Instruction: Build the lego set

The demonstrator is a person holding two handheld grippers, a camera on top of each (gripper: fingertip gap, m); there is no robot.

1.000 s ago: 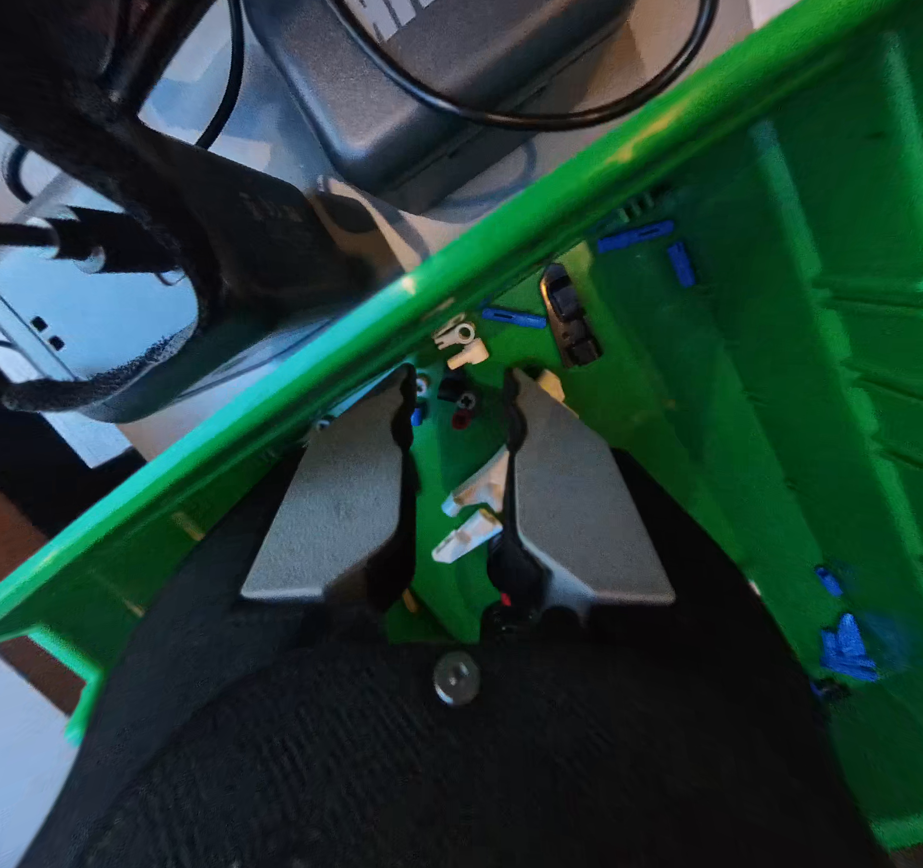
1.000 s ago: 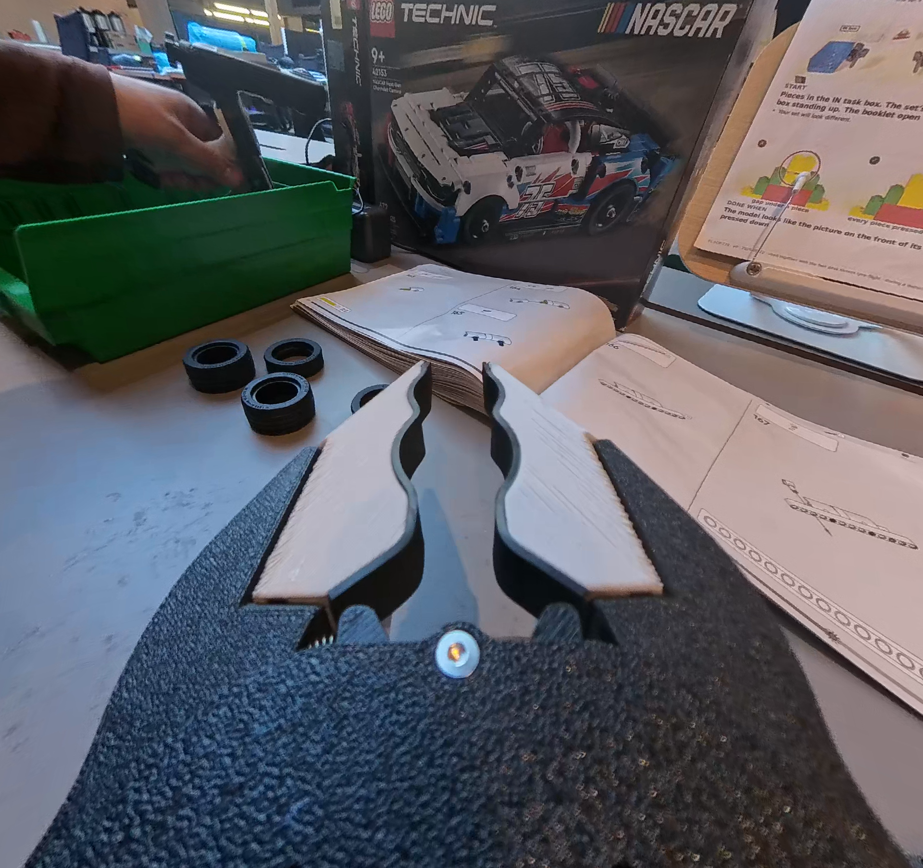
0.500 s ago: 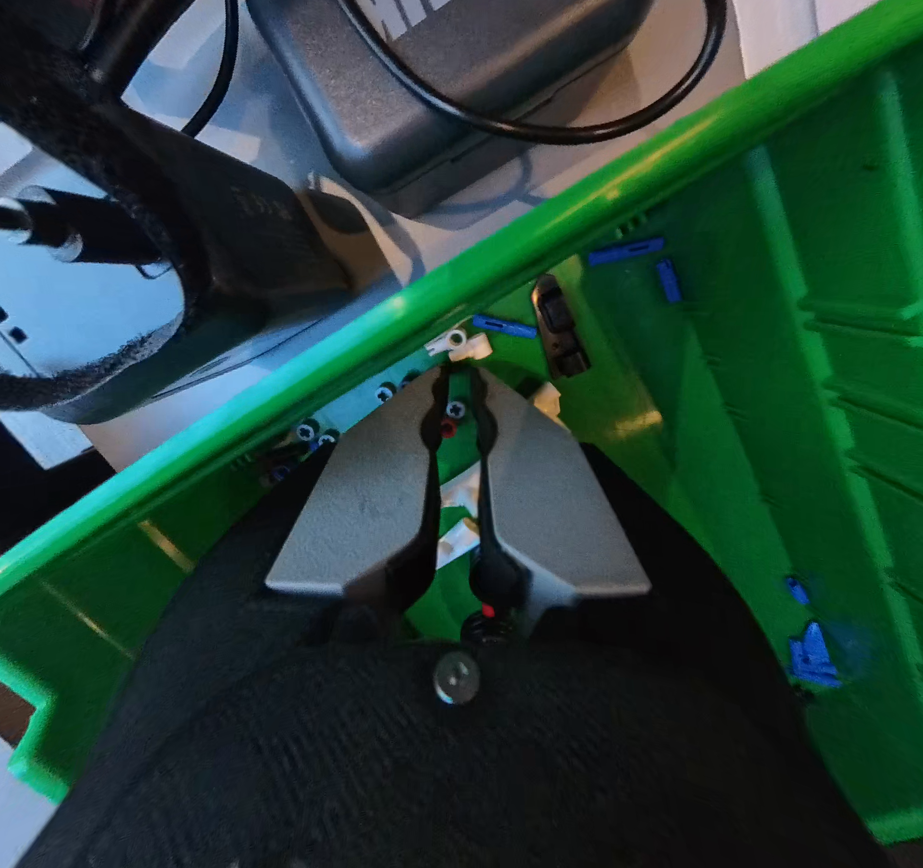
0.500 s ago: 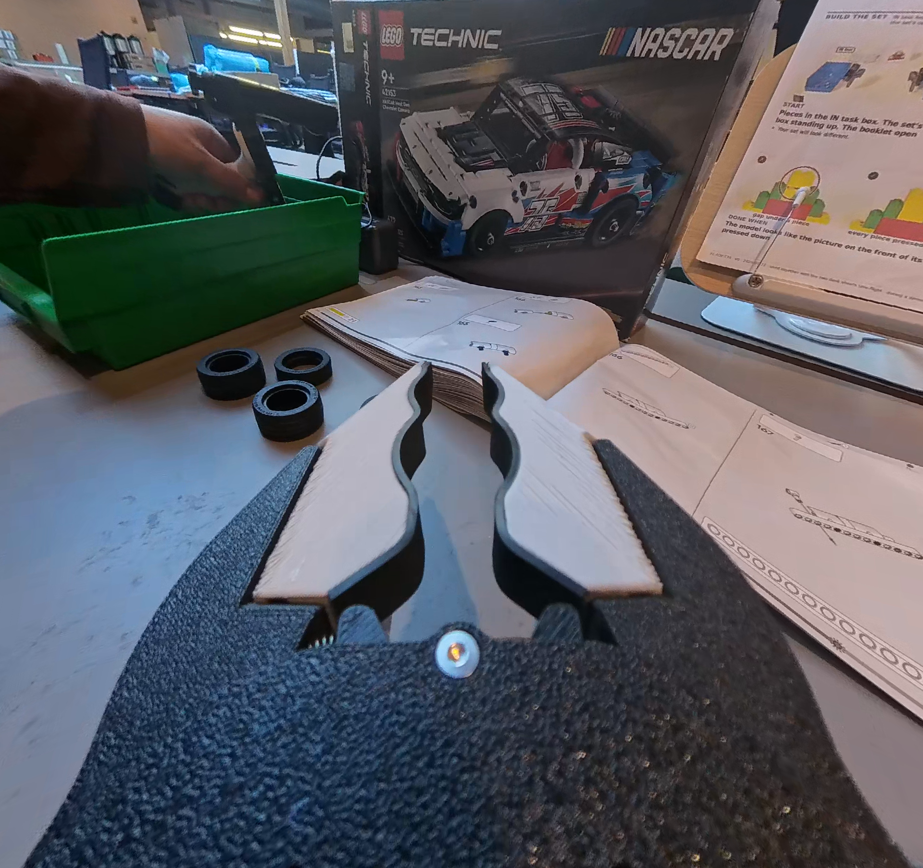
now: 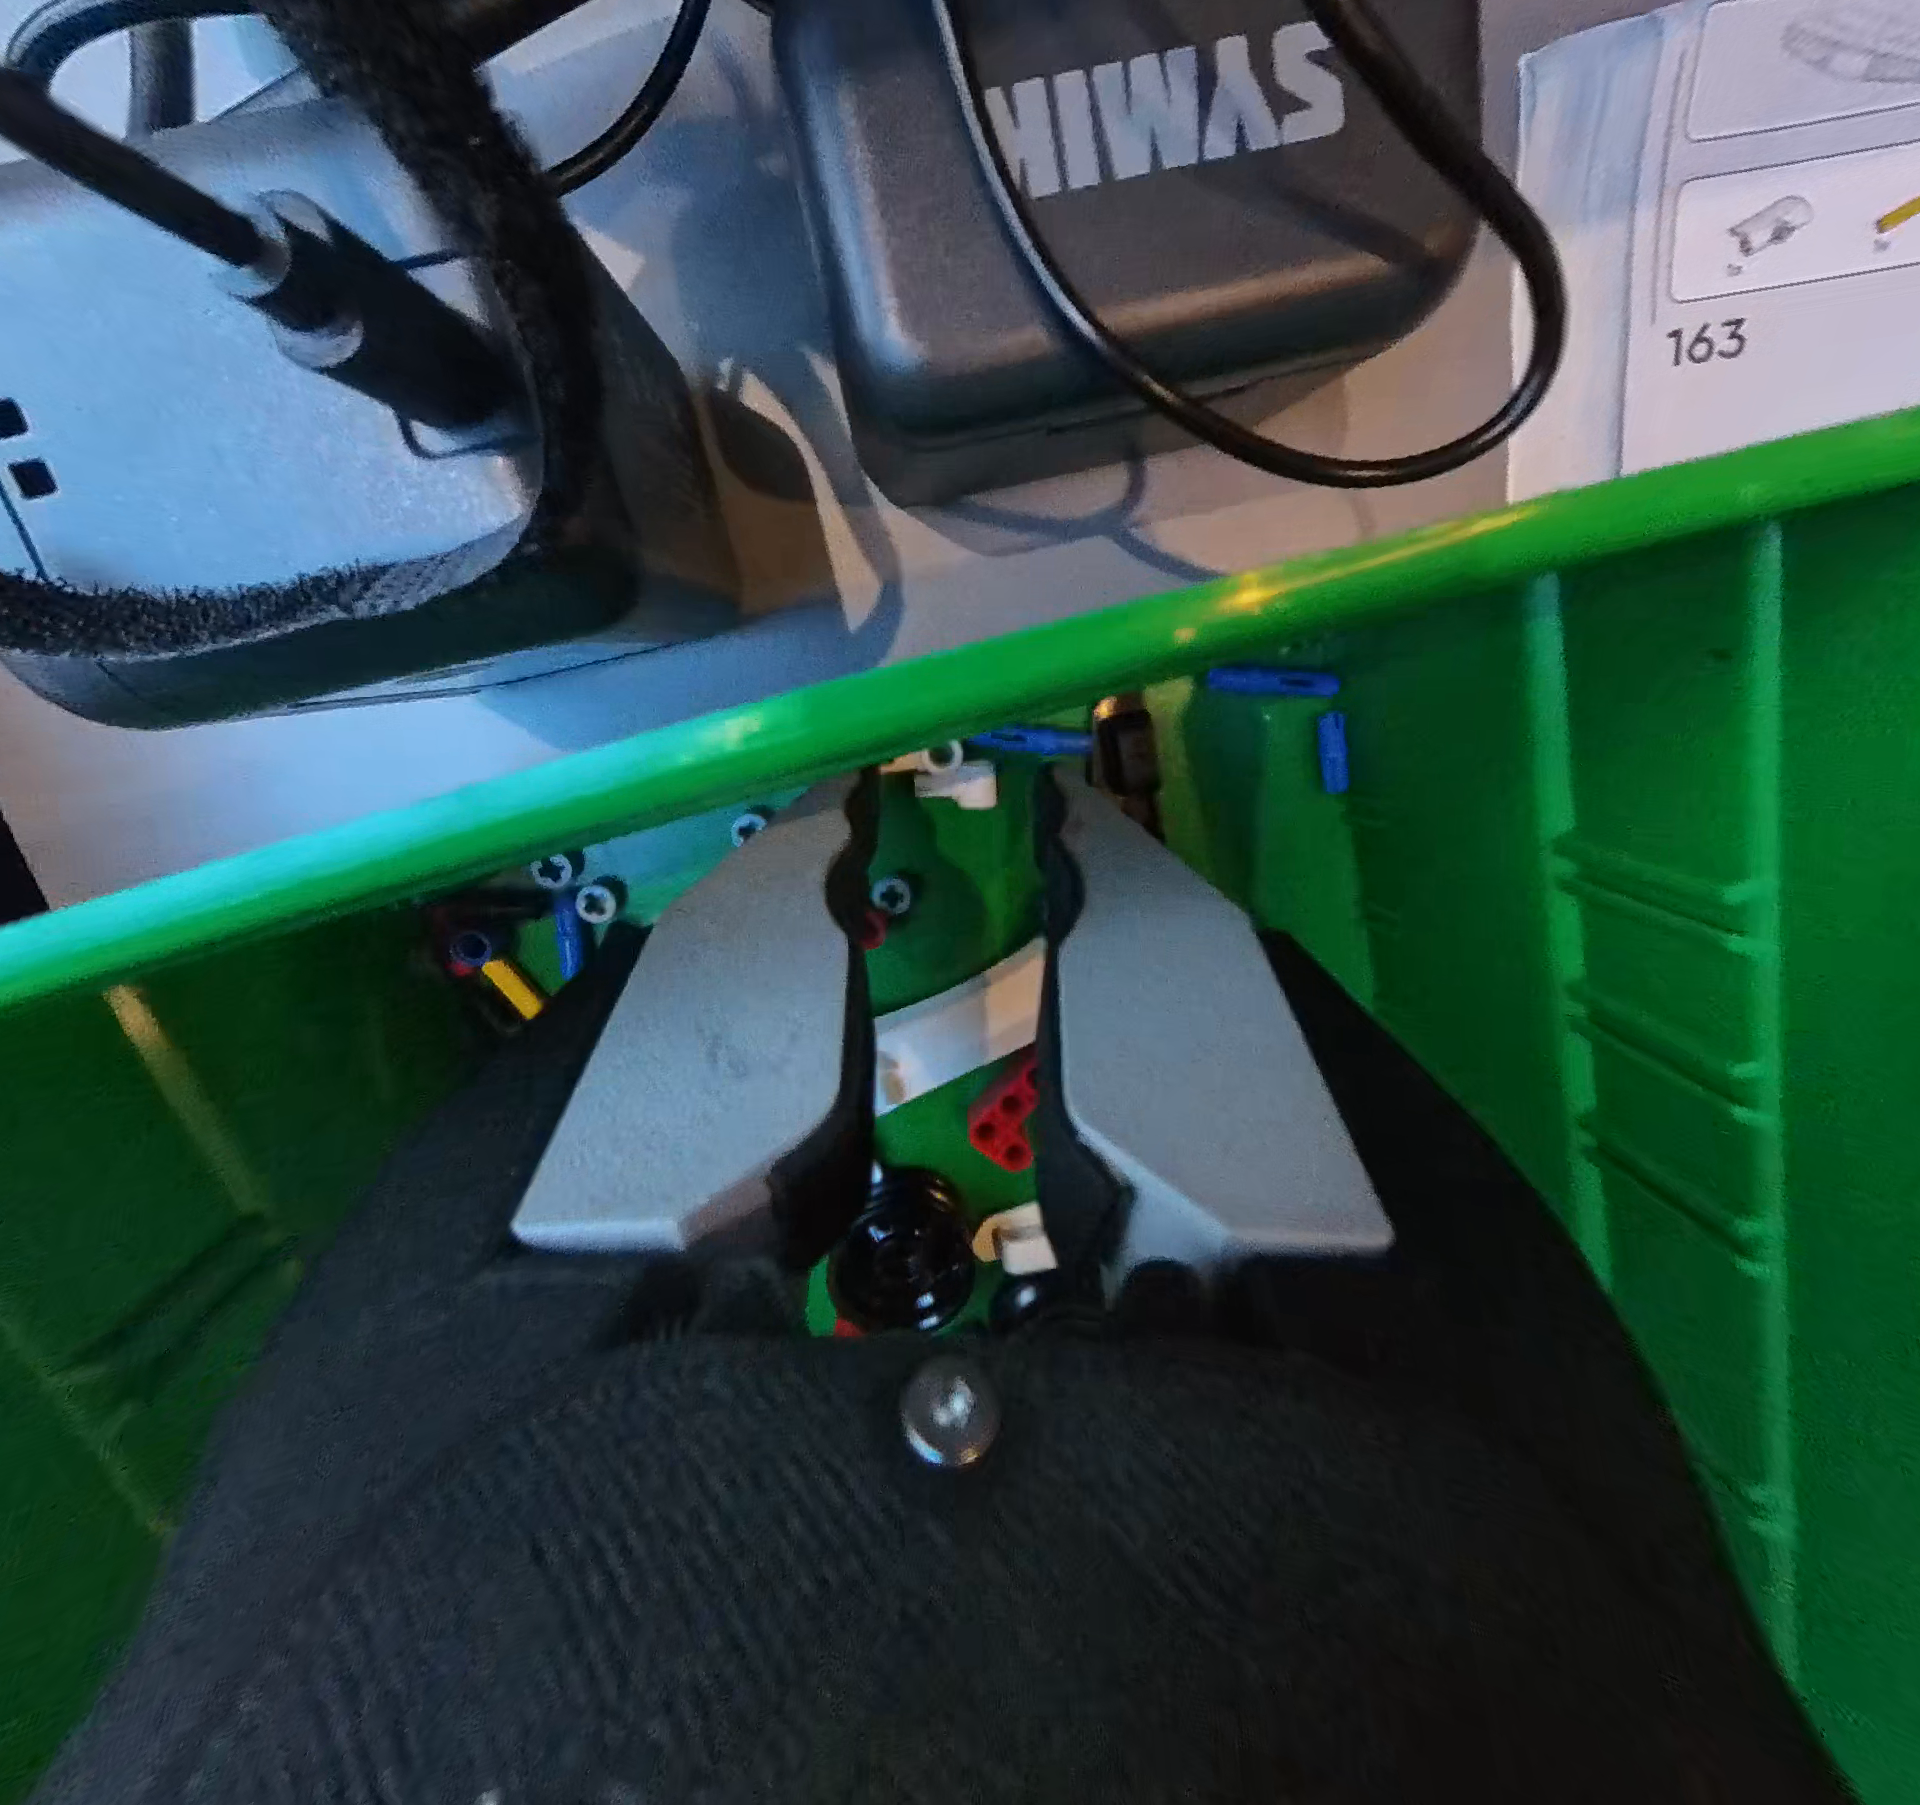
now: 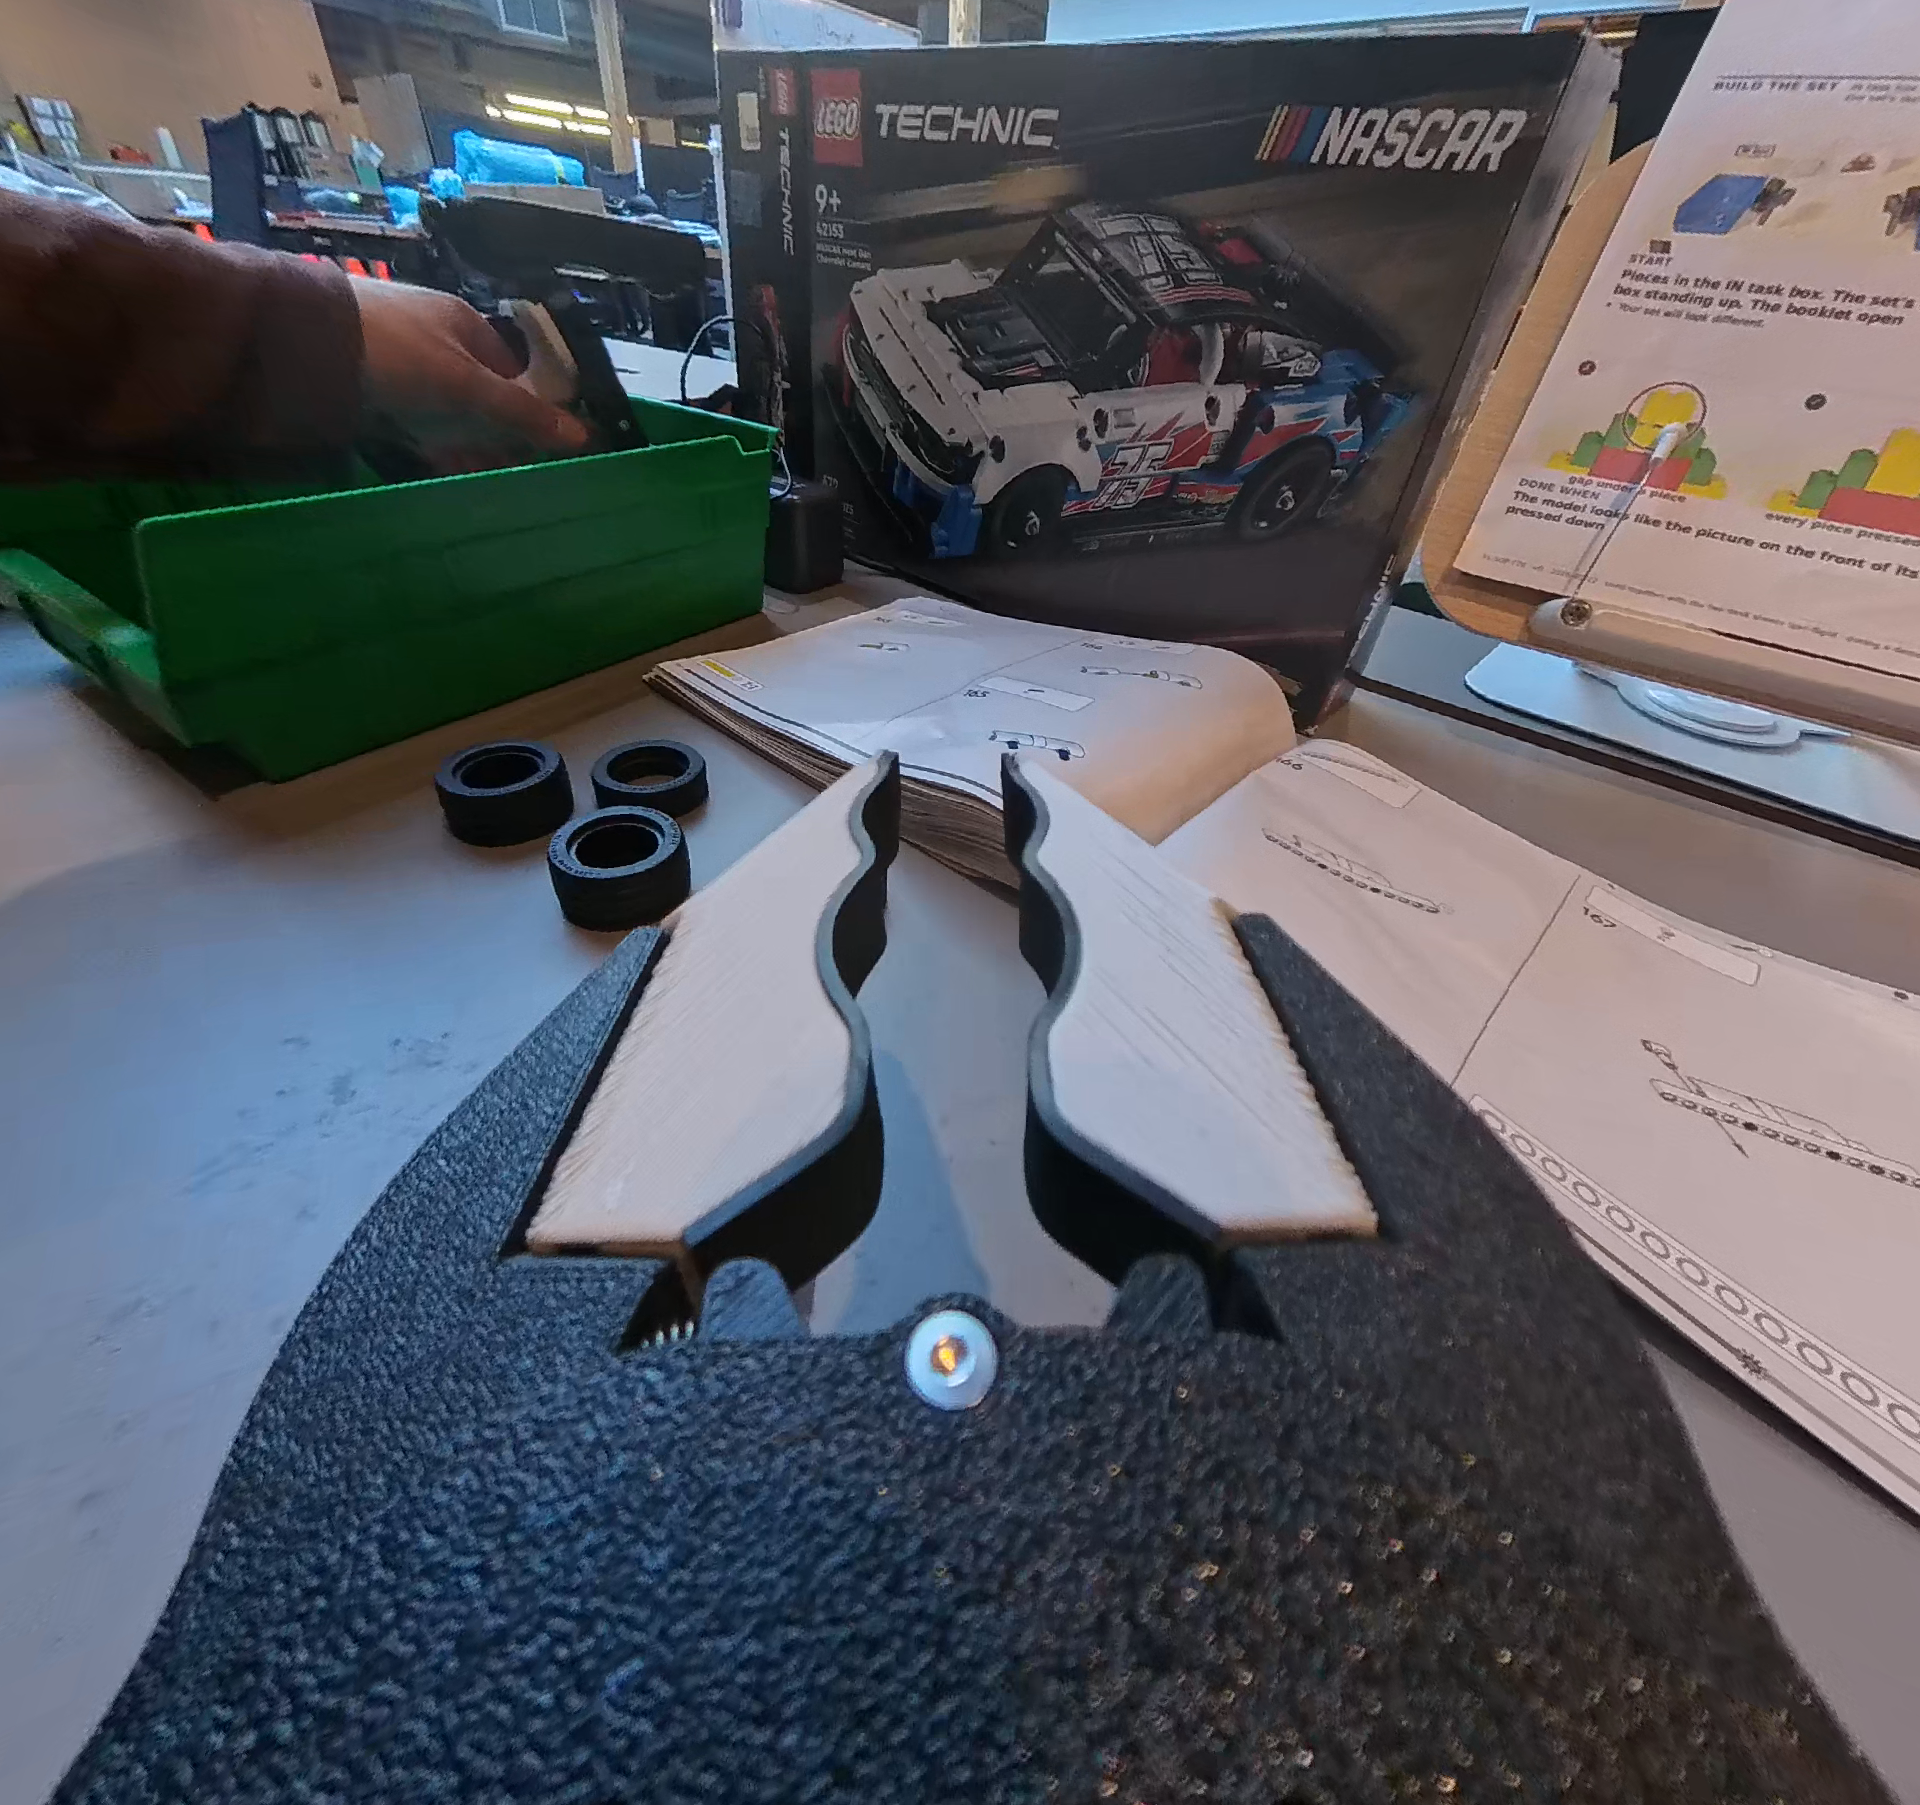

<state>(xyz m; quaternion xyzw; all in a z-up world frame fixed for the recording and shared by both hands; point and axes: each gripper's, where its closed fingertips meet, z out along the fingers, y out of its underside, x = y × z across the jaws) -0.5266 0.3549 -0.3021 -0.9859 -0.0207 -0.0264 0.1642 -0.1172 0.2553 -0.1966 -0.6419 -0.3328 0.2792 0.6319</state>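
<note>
Left gripper [image 5: 951, 799] (agape) — in bin [image 5: 1662, 924].

Dim, slightly blurred, wide-angle distortion.

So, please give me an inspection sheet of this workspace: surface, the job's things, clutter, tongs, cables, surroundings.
Surface: grey table, scuffed, bare in front.
Job's things: green bin holding small loose pieces, among them a red piece; three black tyres beside the bin; open instruction booklet; set box standing behind it.
Clutter: dark power adapter behind the bin.
Tongs: left tongs inside the bin, open, gripping nothing; right tongs above the table, open, empty.
Cables: black cables looped over the adapter.
Surroundings: instruction sheet on a stand; workshop shelves far behind.
</note>
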